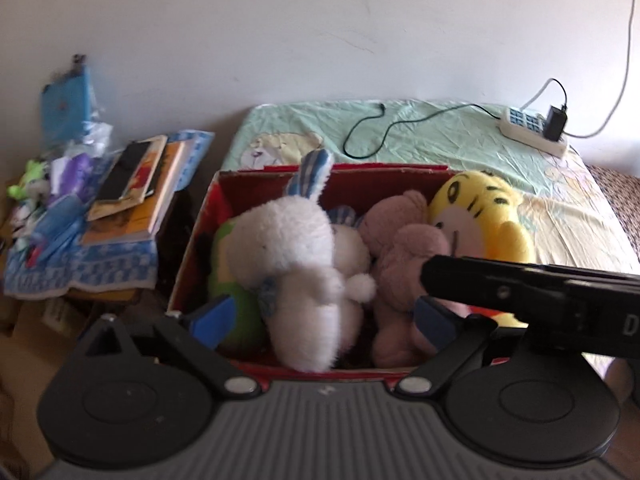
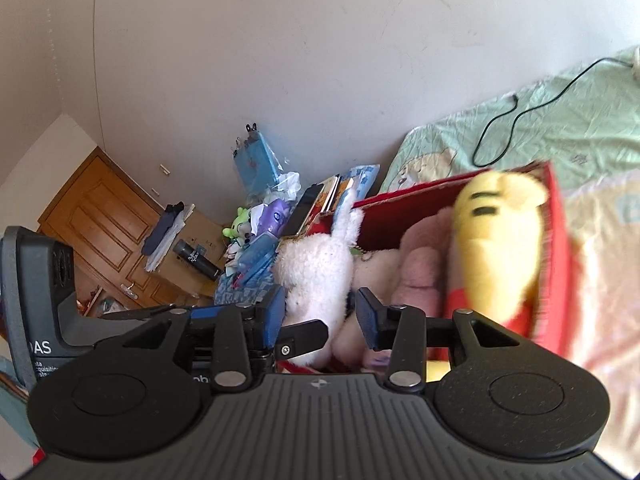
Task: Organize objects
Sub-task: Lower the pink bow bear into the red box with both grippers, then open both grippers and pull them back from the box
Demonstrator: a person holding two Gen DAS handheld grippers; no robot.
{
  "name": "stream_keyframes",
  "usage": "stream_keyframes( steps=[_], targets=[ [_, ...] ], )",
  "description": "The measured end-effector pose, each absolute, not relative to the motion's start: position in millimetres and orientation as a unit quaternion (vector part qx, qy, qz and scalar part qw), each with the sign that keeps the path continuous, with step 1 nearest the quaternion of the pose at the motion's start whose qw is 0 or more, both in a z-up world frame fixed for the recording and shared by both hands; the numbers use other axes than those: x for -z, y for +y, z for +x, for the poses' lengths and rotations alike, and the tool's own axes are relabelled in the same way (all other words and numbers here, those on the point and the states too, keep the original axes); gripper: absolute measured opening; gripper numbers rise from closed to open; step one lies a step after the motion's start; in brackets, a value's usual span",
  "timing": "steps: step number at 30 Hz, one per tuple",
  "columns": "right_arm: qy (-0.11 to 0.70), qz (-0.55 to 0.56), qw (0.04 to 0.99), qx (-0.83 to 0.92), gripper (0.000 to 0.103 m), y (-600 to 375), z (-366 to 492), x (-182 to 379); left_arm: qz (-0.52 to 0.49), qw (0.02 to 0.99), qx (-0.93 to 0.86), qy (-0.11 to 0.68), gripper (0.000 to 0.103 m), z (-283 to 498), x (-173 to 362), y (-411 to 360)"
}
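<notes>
A red cardboard box (image 1: 380, 182) stands on the bed and holds several plush toys. In it are a white rabbit (image 1: 296, 248), a pink bear (image 1: 404, 248), a yellow tiger (image 1: 480, 208) and a green toy (image 1: 228, 288). My left gripper (image 1: 323, 316) hangs open over the box's near edge, its blue pads on either side of the rabbit's lower body. My right gripper (image 2: 322, 318) is open above the same box (image 2: 556, 240), with the rabbit (image 2: 316, 272) just beyond its pads. The yellow toy (image 2: 496, 240) is blurred, right of the right finger. The right gripper's black arm (image 1: 520, 288) crosses over the bear.
A low table (image 1: 100, 272) left of the bed carries books (image 1: 136, 184), a blue patterned cloth and small clutter. On the green sheet (image 1: 440, 136) lie a black cable and a white power strip (image 1: 532, 128) with a charger. A wooden door (image 2: 100, 216) shows far left.
</notes>
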State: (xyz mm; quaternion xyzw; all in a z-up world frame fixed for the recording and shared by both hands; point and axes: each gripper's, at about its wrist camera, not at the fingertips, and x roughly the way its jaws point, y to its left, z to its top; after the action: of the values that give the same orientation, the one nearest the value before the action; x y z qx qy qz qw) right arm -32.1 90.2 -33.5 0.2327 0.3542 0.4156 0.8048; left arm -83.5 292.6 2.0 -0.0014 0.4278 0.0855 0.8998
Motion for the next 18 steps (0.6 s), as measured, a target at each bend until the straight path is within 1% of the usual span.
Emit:
stream_keyframes(
  steps=[6,18],
  targets=[
    [0.356,0.198,0.829,-0.385,0.045,58.4,-43.3,29.2,0.007,0.897,-0.116,0.426,0.095,-93.8,-3.9,244.5],
    [0.371,0.185,0.871,-0.264,0.046,-15.7,-56.5,34.2,0.038,0.889,-0.088,0.448,0.094,-86.9,0.6,159.6]
  ],
)
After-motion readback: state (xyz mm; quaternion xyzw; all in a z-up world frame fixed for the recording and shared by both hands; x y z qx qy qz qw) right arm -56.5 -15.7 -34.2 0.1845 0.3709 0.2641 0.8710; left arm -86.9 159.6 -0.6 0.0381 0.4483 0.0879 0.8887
